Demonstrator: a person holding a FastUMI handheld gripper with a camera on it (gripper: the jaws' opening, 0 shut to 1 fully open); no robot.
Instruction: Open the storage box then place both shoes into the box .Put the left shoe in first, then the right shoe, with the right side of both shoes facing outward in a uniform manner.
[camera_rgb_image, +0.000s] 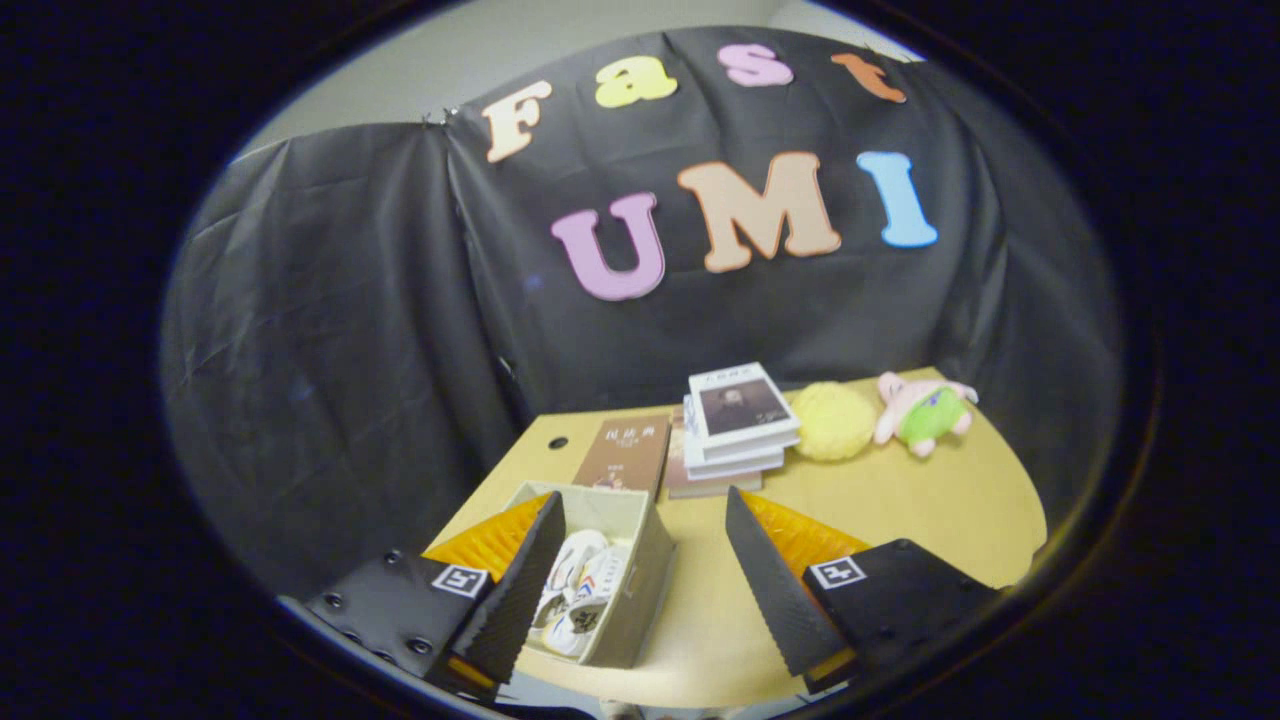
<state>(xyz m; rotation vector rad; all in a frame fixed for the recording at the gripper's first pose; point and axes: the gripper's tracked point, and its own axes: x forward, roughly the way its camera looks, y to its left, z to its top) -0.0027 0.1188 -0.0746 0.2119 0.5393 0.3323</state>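
Note:
An open beige storage box (648, 560) stands on the wooden table (900, 510), just ahead of my left finger. Inside it lie two white shoes (580, 590) with coloured stripes, side by side; the left finger hides part of them. My gripper (645, 505) hangs above the table with its fingers wide apart and nothing between them. The box sits to the left of the gap between the fingers.
Beyond the box lie a brown book (625, 452) and a stack of books (738, 418). A yellow fluffy ball (832, 420) and a pink and green plush toy (925, 412) rest at the far right. Black cloth closes the back.

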